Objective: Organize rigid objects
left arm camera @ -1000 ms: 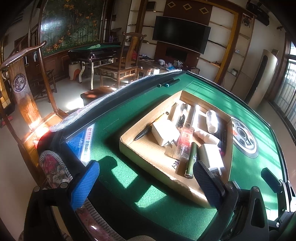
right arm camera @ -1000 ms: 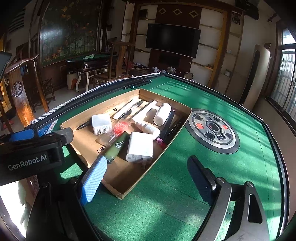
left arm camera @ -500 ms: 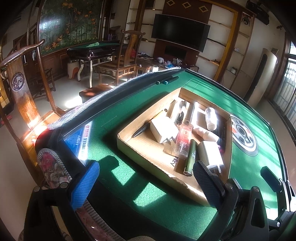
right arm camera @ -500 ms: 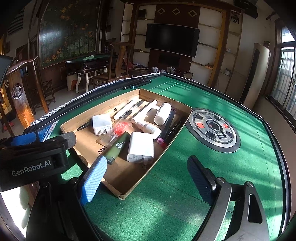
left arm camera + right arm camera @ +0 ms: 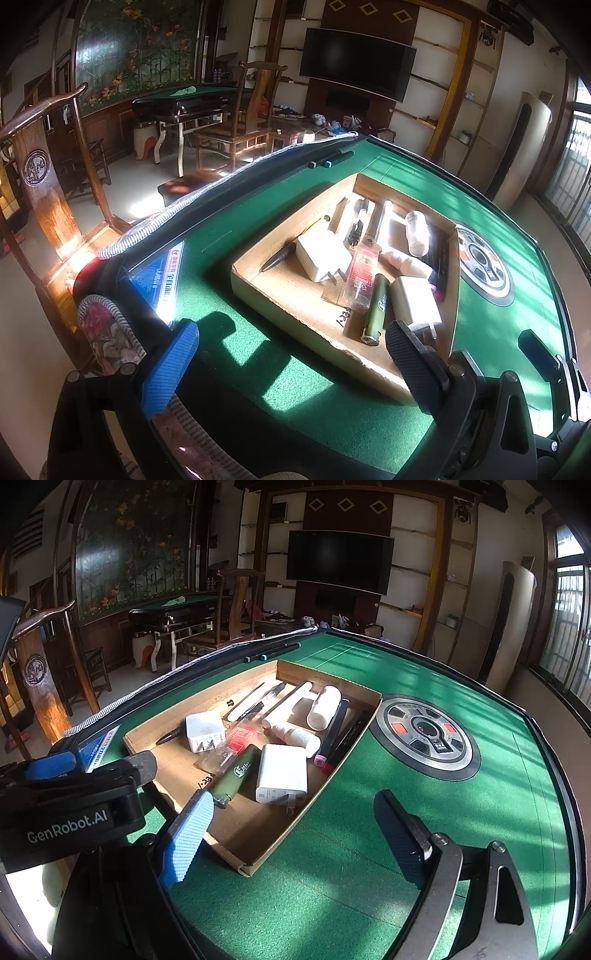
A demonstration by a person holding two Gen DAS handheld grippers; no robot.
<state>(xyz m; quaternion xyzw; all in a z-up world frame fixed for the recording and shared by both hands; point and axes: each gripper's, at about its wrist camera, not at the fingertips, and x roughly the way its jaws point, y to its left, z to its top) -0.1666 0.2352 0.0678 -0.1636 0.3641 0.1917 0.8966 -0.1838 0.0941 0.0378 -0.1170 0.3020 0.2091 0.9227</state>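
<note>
A shallow cardboard tray [image 5: 258,849] [image 5: 258,291] lies on the green felt table [image 5: 369,849]. It holds two white chargers [image 5: 282,773] [image 5: 204,731], a green tube [image 5: 236,771], a white bottle [image 5: 325,707], a clear packet [image 5: 231,744], pens and markers. My left gripper [image 5: 291,363] is open and empty above the tray's near edge. My right gripper [image 5: 295,834] is open and empty above the tray's near corner. The left gripper's body [image 5: 70,812] shows at the left of the right wrist view.
Two dark markers [image 5: 273,651] lie on the felt beyond the tray near the far rim. A round control panel [image 5: 424,733] sits in the table's middle. A wooden chair [image 5: 44,192] stands left of the table. A blue card [image 5: 162,280] lies at the near-left rim.
Both grippers have drifted slightly; the tray sits a little nearer in both views. Both stay open and empty.
</note>
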